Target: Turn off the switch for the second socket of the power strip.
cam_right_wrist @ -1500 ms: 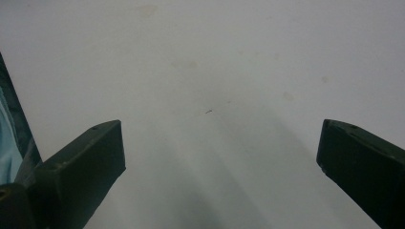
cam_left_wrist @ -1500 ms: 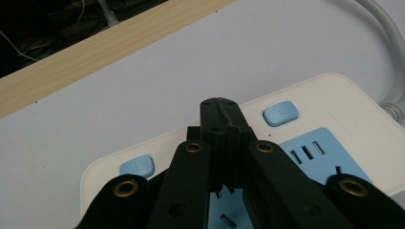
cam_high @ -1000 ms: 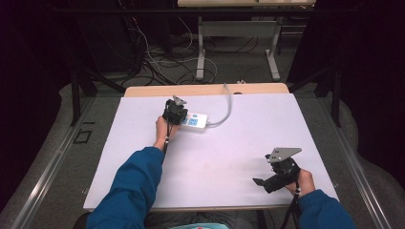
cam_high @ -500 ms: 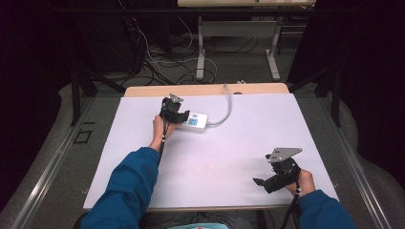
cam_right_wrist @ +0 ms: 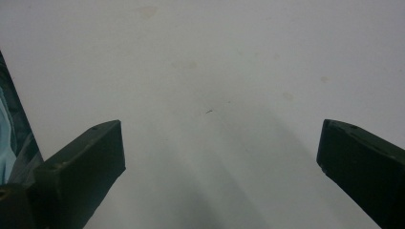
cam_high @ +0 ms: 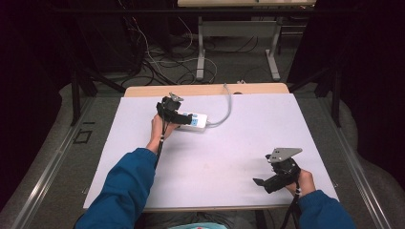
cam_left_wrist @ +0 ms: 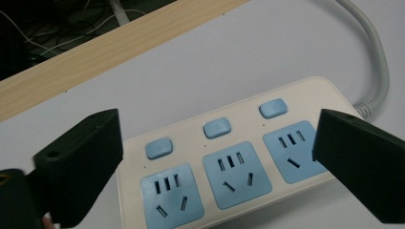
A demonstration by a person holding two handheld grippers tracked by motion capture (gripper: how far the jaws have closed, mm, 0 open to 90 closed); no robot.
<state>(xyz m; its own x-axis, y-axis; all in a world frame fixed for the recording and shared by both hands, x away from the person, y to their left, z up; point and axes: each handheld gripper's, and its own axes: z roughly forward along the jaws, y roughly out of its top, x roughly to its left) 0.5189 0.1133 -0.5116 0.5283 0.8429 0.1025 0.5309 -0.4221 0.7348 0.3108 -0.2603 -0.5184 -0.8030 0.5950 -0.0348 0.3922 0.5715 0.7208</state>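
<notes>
Three sockets of the power strip [cam_left_wrist: 229, 167] sit directly below and ahead of the left gripper [cam_left_wrist: 217, 157], jaws spread wide and straddling the strip along its long axis, holding nothing. That axis runs jaw to jaw, with the cord [cam_left_wrist: 370, 57] exiting past the right-hand jaw. Right gripper [cam_right_wrist: 217, 157] is also wide open and empty over bare table [cam_right_wrist: 215, 71], well apart from the strip, so the left hand looks like the one to act.
</notes>
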